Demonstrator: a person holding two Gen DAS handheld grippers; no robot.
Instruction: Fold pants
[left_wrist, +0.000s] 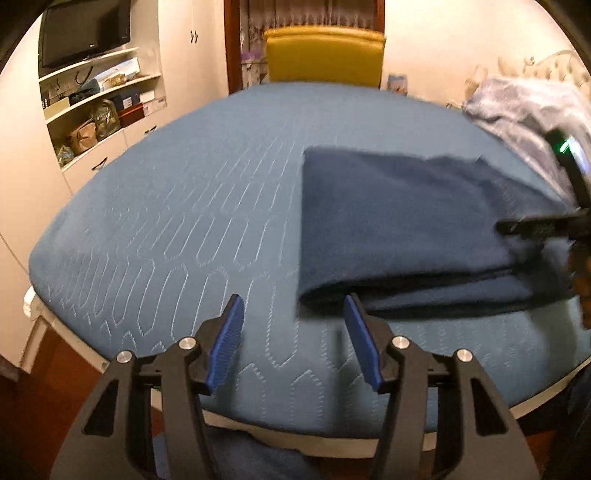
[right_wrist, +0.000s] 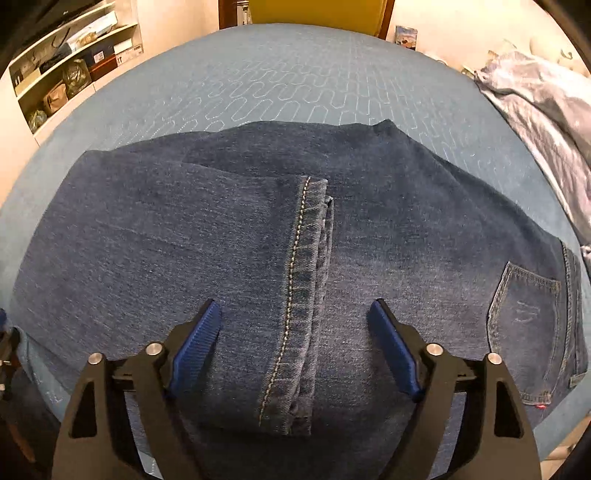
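Blue jeans (right_wrist: 166, 236) lie folded on the blue quilted table cover (right_wrist: 280, 74). Their leg hem (right_wrist: 306, 258) rests across the seat part, and a back pocket (right_wrist: 524, 314) shows at the right. My right gripper (right_wrist: 295, 310) hangs open just above the hem, its pads clear of the denim. In the left wrist view the jeans (left_wrist: 399, 221) lie at the right. My left gripper (left_wrist: 293, 306) is open beside their near left corner with nothing between its fingers. The right gripper (left_wrist: 535, 225) appears blurred over the jeans' right end.
A crumpled grey-blue cloth (left_wrist: 532, 107) lies at the table's right side. A yellow chair (left_wrist: 325, 55) stands behind the far edge. White shelves (left_wrist: 99, 99) with boxes and a television (left_wrist: 85, 29) fill the left wall. The table cover's near edge (left_wrist: 332, 424) is close below my left gripper.
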